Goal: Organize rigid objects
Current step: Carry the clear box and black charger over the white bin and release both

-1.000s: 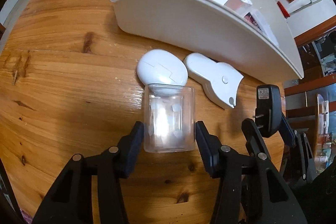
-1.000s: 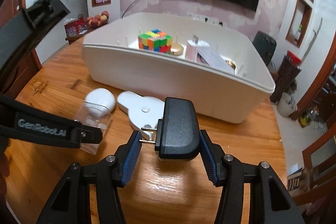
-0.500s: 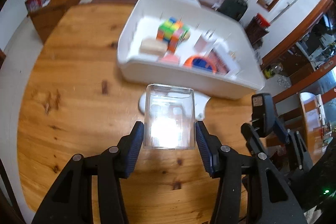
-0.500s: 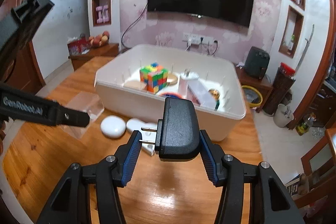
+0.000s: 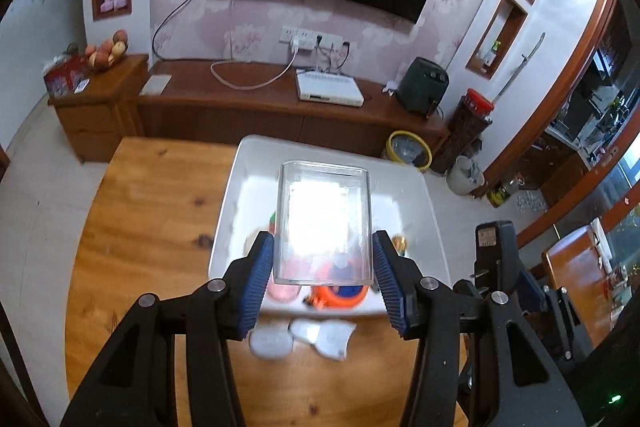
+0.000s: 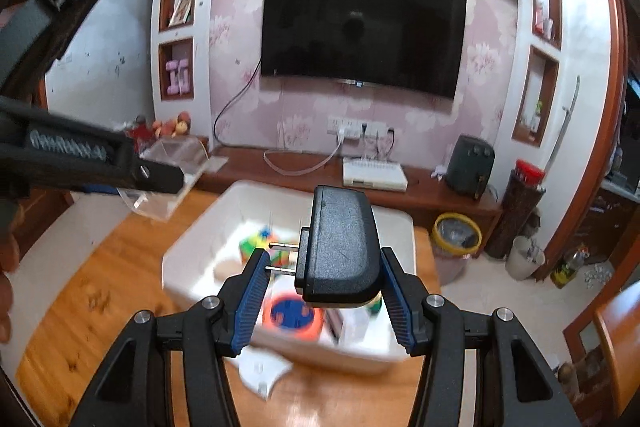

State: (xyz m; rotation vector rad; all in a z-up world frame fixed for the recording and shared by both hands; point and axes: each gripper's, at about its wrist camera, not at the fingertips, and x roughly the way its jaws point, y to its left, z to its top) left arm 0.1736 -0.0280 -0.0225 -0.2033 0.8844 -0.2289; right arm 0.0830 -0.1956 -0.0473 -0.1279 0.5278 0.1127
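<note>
A: White bin point(image 5: 240, 187) sits on the wooden surface point(image 5: 140, 227). The clear box point(image 5: 324, 223) hangs above it, the left gripper point(image 5: 323, 279) fingers clamped on its side walls.

B: Stiff, light, probably slick and crackable. And the smaller black adapter point(image 6: 340, 251)?

A: Right gripper point(image 6: 322, 301) fingers clamp its flat sides, prongs clear; dense, sturdy.

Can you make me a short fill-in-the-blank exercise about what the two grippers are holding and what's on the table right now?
1. The left gripper is shut on a clear plastic ____.
2. The right gripper holds a black plug adapter whose two metal ____ point to the left.
3. Below both grippers, on the wooden table, stands a white ____ with a colourful cube inside.

Missing words: box; prongs; bin
</note>
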